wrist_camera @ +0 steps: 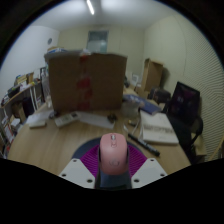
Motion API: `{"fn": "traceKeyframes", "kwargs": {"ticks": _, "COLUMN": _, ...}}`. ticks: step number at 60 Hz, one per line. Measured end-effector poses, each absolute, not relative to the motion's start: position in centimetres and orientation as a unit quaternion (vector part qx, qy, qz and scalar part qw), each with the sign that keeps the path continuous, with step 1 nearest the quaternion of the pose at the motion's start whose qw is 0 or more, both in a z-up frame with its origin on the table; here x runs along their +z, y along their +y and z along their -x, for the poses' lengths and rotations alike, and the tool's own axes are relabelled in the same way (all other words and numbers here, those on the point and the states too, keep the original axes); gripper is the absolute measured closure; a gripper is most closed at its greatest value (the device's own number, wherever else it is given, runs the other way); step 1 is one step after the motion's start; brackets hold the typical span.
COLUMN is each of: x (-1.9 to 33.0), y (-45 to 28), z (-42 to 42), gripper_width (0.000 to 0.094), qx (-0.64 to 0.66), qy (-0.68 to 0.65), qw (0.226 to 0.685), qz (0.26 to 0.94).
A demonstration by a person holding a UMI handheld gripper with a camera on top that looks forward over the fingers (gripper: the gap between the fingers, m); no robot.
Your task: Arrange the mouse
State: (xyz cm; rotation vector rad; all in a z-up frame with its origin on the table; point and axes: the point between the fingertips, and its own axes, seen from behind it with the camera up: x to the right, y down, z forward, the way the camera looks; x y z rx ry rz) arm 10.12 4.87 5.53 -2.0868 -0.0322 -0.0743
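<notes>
Matt pink plastic mouse (114, 150); wooden table (60, 145).

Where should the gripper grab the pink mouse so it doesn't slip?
Best to pinch the pink mouse across its two long sides, near its middle, coming from behind, the way the gripper already points. The mouse lies lengthwise between the fingers on the wooden table, and its rounded back narrows toward the front, so the middle probably gives the surest hold. Whether the pads already press it is unclear.

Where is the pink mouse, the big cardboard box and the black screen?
mouse (114, 153), gripper view, middle of its pink back, between the fingers
cardboard box (85, 82), gripper view, front face
screen (184, 103), gripper view, dark panel
</notes>
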Motion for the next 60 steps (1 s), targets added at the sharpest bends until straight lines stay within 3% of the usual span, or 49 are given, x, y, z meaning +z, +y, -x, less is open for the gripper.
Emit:
{"fn": "traceKeyframes", "kwargs": {"ticks": 9, "x": -1.5, "y": 4.8, "z": -10.8, "gripper_width": 0.0562, "qx": -0.016, "qy": -0.018, "qw": 0.445, "qz": 0.895}}
{"fn": "traceKeyframes", "kwargs": {"ticks": 15, "x": -1.2, "y": 5.1, "z": -10.5, "gripper_width": 0.0485, "qx": 0.002, "qy": -0.008, "qw": 0.446, "qz": 0.895}}
{"fn": "traceKeyframes", "kwargs": {"ticks": 19, "x": -1.3, "y": 5.3, "z": -10.5, "gripper_width": 0.0387, "qx": 0.002, "qy": -0.012, "qw": 0.445, "qz": 0.896}}
{"fn": "traceKeyframes", "kwargs": {"ticks": 21, "x": -1.2, "y": 5.3, "z": -10.8, "gripper_width": 0.0240, "qx": 0.000, "qy": -0.012, "qw": 0.447, "qz": 0.894}}
{"fn": "traceKeyframes", "kwargs": {"ticks": 25, "x": -0.7, "y": 4.7, "z": -11.3, "gripper_width": 0.0043, "qx": 0.002, "qy": -0.009, "qw": 0.457, "qz": 0.890}}
{"fn": "traceKeyframes", "kwargs": {"ticks": 28, "x": 0.2, "y": 3.9, "z": -11.3, "gripper_width": 0.0096, "qx": 0.020, "qy": -0.005, "qw": 0.472, "qz": 0.881}}
{"fn": "traceKeyframes", "kwargs": {"ticks": 43, "x": 4.9, "y": -7.2, "z": -11.1, "gripper_width": 0.0088, "qx": 0.082, "qy": -0.021, "qw": 0.522, "qz": 0.849}}
{"fn": "traceKeyframes", "kwargs": {"ticks": 60, "x": 2.9, "y": -19.0, "z": -19.8, "gripper_width": 0.0097, "qx": 0.078, "qy": 0.003, "qw": 0.534, "qz": 0.842}}
